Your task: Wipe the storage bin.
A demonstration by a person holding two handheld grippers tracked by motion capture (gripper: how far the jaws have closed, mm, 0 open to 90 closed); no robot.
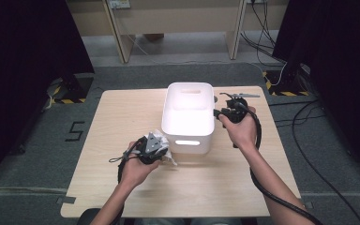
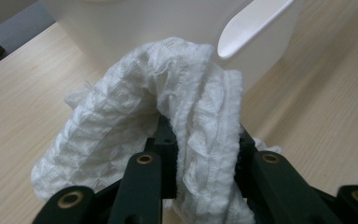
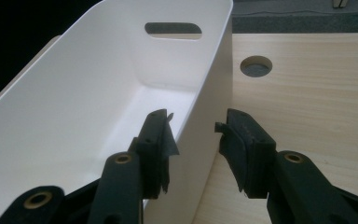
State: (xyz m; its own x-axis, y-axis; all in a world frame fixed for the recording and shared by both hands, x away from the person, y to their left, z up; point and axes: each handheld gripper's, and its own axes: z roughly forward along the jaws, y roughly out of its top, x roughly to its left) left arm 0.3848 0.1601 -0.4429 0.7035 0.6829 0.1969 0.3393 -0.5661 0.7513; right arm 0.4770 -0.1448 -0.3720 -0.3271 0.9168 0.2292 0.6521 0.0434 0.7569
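The left gripper has its black jaws pinched on a crumpled white textured cloth, which bulges up between them and drapes over both sides. It hovers over the pale wooden table at the near left corner of the white rectangular plastic bin — just beside it. The right gripper is at the bin's right wall, jaws spread, one inside and one outside the rim — the pads stand clear of the plastic. A round hole shows in the tabletop farther off.
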